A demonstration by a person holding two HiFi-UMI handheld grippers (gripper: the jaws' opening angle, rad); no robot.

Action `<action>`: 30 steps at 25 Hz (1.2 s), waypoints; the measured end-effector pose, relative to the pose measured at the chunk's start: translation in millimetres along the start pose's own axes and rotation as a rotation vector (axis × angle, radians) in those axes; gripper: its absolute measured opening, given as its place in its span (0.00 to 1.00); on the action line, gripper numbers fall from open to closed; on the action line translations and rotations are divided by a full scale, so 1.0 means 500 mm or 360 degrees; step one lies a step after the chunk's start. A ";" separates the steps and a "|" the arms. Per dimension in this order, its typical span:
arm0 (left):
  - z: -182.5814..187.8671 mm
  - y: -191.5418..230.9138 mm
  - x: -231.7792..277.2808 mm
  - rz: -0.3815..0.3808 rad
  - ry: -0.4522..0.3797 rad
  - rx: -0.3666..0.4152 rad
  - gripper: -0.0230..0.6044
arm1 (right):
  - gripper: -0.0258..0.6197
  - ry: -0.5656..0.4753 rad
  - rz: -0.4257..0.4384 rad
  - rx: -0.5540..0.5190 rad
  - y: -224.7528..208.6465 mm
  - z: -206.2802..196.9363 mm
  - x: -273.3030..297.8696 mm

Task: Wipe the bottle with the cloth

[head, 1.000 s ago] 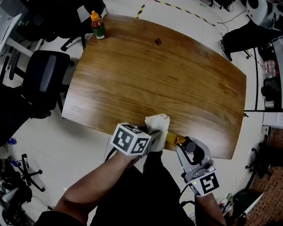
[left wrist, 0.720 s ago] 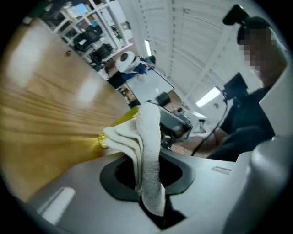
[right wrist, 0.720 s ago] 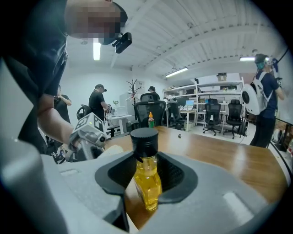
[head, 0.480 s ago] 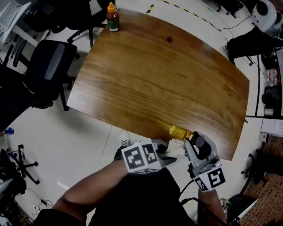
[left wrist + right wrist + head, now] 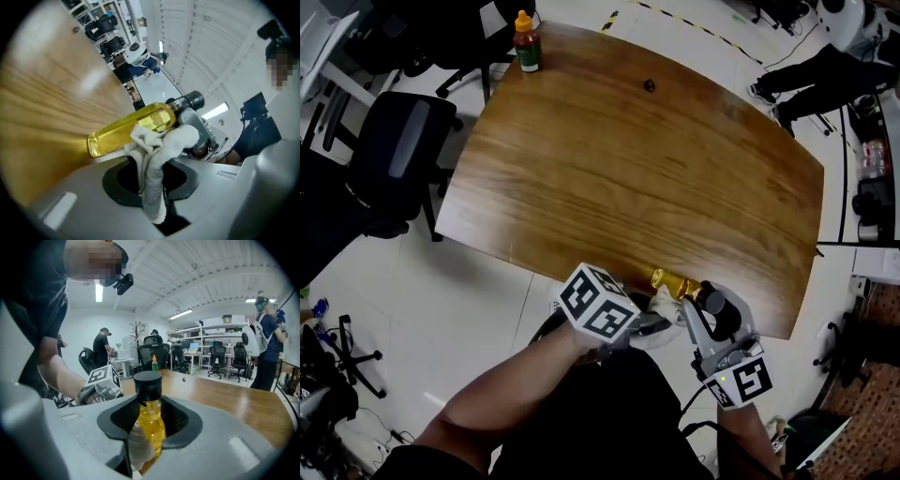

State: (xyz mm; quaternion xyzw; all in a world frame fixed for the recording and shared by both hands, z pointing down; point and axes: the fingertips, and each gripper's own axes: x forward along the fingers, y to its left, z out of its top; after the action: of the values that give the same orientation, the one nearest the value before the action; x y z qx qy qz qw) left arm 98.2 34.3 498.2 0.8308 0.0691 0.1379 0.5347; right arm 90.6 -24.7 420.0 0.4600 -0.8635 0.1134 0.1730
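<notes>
A bottle (image 5: 672, 280) of yellow liquid with a black cap (image 5: 148, 380) lies out over the wooden table's (image 5: 637, 169) near edge. My right gripper (image 5: 688, 307) is shut on it just below the cap, and the yellow body (image 5: 150, 423) fills the gap between its jaws. A white cloth (image 5: 662, 323) is bunched in my left gripper (image 5: 649, 325), which is shut on it. In the left gripper view the cloth (image 5: 161, 145) presses on the side of the bottle (image 5: 131, 129), close to the right gripper's jaws.
A sauce bottle (image 5: 525, 42) with an orange cap stands at the table's far left corner, and a small dark object (image 5: 649, 85) lies near the far edge. An office chair (image 5: 394, 150) stands left of the table. Further back are people, desks and chairs.
The cloth was over the bottle's far end at the table edge. My left gripper drew it back toward me and now holds it on the bottle nearer the right gripper, which stayed put.
</notes>
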 end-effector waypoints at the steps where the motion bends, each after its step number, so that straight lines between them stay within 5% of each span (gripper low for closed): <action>1: -0.003 0.010 0.003 0.0001 -0.0006 -0.0072 0.20 | 0.23 0.0000 0.0004 -0.0004 0.000 0.001 0.000; 9: -0.050 0.081 0.011 0.0057 -0.0023 -0.0546 0.20 | 0.23 -0.0008 0.0032 -0.0064 0.009 0.003 -0.004; 16: -0.065 0.098 0.008 0.0096 -0.0018 -0.0684 0.19 | 0.23 -0.0014 0.0044 -0.0069 0.015 0.007 -0.002; 21: -0.061 0.044 -0.041 -0.0012 -0.0067 -0.0591 0.19 | 0.23 -0.0041 0.0067 -0.0018 0.025 0.015 0.009; 24: -0.008 0.004 -0.122 -0.0040 -0.0238 -0.0456 0.20 | 0.23 -0.0060 0.0078 0.0003 0.029 0.019 0.011; 30: 0.233 0.020 -0.256 0.0008 -0.0873 -0.0357 0.20 | 0.23 -0.0088 0.0079 -0.0001 0.021 0.019 0.002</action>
State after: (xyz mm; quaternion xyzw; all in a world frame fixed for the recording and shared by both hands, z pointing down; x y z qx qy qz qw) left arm 11.4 -104.6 442.0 0.7729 -0.0957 -0.0836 0.6216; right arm 79.5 -22.9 411.5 0.4414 -0.8791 0.1046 0.1463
